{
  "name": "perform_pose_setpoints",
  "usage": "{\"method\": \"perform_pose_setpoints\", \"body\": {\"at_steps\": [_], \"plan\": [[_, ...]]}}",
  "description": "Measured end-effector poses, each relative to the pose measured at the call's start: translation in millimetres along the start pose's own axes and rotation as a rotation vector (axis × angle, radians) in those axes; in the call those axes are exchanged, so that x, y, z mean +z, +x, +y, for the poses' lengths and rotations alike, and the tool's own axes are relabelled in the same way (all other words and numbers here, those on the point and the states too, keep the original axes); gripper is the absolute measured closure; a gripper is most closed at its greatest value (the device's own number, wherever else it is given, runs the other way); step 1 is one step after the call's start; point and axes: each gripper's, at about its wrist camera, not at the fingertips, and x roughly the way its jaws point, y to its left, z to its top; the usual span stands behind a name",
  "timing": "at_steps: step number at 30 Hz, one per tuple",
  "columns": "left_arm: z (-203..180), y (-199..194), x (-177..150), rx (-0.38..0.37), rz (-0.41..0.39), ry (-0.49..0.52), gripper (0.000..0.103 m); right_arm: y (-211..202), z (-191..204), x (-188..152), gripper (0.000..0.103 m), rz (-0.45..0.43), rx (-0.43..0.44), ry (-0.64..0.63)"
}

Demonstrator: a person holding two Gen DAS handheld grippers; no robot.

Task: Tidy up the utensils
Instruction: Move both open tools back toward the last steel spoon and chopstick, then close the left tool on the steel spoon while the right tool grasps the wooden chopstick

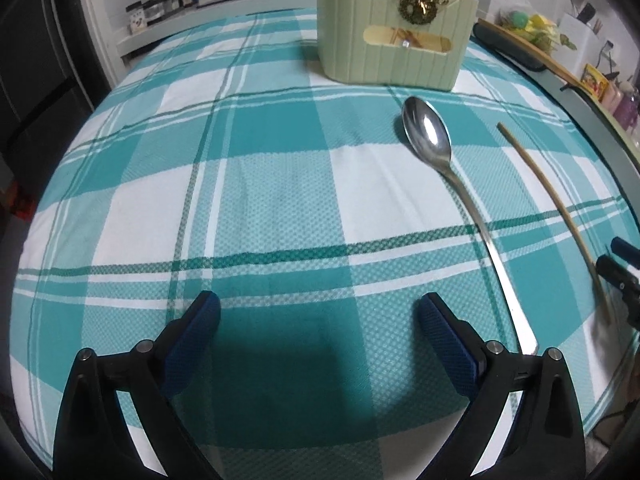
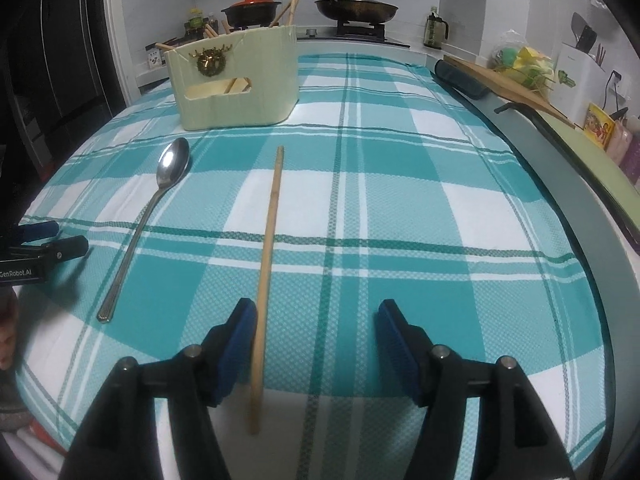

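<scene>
Both tongs gape wide and empty; spoon (image 2: 140,224) and chopstick (image 2: 268,280) lie lengthwise, pointing toward the holder (image 2: 236,80).

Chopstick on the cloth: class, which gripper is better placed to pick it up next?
Right. The chopstick lies between the open right gripper's fingers, beside its left pad. The open left gripper faces bare cloth.
</scene>
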Motion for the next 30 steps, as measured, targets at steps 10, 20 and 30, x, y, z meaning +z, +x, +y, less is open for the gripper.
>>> {"method": "perform_pose_setpoints", "body": {"at_steps": [10, 20, 30], "plan": [[0.1, -3.1, -4.9, 0.008, -0.031, -0.019, 0.000, -12.9, -15.2, -5.5, 0.026, -0.024, 0.048, 0.092], [10.6, -18.9, -8.5, 0.026, -0.104, -0.070, 0.001, -24.4, -2.7, -4.1, 0.026, -0.089, 0.023, 0.032], [-63.4, -5.8, 39.7, -0.141, -0.136, 0.062, 0.001, -30.7, 1.7, 5.8, 0.026, -0.139, 0.026, 0.036]]}}
